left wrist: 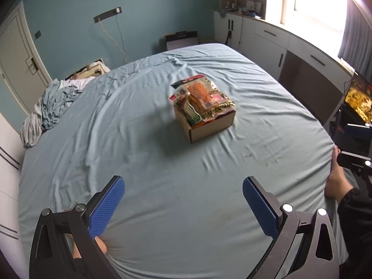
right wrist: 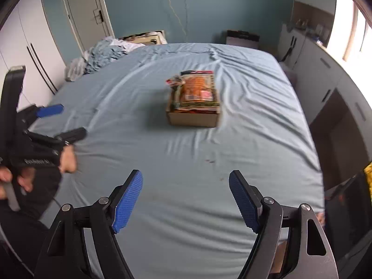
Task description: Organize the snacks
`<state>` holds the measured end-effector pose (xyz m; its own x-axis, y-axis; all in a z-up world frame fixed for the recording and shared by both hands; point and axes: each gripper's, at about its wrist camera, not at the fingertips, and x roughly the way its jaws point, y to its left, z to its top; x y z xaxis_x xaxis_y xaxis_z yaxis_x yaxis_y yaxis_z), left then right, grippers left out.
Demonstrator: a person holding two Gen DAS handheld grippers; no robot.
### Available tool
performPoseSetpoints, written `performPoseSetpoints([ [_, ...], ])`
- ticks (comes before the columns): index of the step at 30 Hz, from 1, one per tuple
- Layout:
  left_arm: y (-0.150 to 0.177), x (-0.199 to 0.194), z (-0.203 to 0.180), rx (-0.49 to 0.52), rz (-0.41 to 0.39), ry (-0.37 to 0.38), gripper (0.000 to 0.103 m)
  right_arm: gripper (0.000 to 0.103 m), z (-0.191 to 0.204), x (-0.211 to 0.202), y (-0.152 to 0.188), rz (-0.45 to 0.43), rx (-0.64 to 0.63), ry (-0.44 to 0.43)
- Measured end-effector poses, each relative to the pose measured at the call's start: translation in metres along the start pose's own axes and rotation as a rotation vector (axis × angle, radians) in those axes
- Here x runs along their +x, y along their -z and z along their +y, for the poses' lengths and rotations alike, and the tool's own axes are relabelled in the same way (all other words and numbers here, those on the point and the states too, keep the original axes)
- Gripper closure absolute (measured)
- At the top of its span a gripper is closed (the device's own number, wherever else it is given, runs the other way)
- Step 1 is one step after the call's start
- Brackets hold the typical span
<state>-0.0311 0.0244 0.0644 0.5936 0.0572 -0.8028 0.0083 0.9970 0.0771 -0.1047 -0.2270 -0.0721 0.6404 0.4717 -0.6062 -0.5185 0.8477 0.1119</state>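
Observation:
A brown cardboard box (left wrist: 210, 125) stands in the middle of the bed, also seen in the right wrist view (right wrist: 193, 119). Several snack packets (left wrist: 201, 96) lie piled in it, orange and green ones on top (right wrist: 197, 89). My left gripper (left wrist: 183, 181) is open and empty, held above the near part of the bed, well short of the box. My right gripper (right wrist: 186, 176) is open and empty, also near the bed's front edge. The left gripper also shows at the left of the right wrist view (right wrist: 67, 121).
The bed (left wrist: 139, 162) has a wrinkled light blue sheet. Crumpled bedding (left wrist: 53, 107) lies at its far left corner. White cabinets (left wrist: 267, 39) run along the right under a window. A lit screen (left wrist: 358, 97) stands at the right. A door (right wrist: 86, 11) is at the back left.

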Motion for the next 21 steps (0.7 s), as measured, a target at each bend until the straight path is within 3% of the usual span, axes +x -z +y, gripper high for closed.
performPoseSetpoints([
  [3, -0.003, -0.002, 0.005, -0.016, -0.045, 0.007, 0.000, 0.027, -0.003, 0.011, 0.004, 0.025, -0.004, 0.126],
  [6, -0.003, 0.004, -0.003, 0.033, -0.028, -0.015, 0.000, 0.027, -0.001, 0.021, 0.007, 0.057, -0.005, 0.207],
  [13, -0.003, 0.012, -0.028, 0.124, -0.011, -0.025, 0.000, 0.027, 0.033, 0.046, 0.003, 0.130, -0.063, 0.159],
  [17, -0.002, 0.020, -0.039, 0.169, 0.000, -0.049, 0.000, 0.027, 0.044, 0.050, -0.003, 0.121, -0.079, 0.075],
  [21, -0.003, 0.025, -0.038, 0.165, 0.010, -0.055, 0.000, 0.027, 0.039, 0.047, -0.011, 0.128, -0.009, -0.026],
])
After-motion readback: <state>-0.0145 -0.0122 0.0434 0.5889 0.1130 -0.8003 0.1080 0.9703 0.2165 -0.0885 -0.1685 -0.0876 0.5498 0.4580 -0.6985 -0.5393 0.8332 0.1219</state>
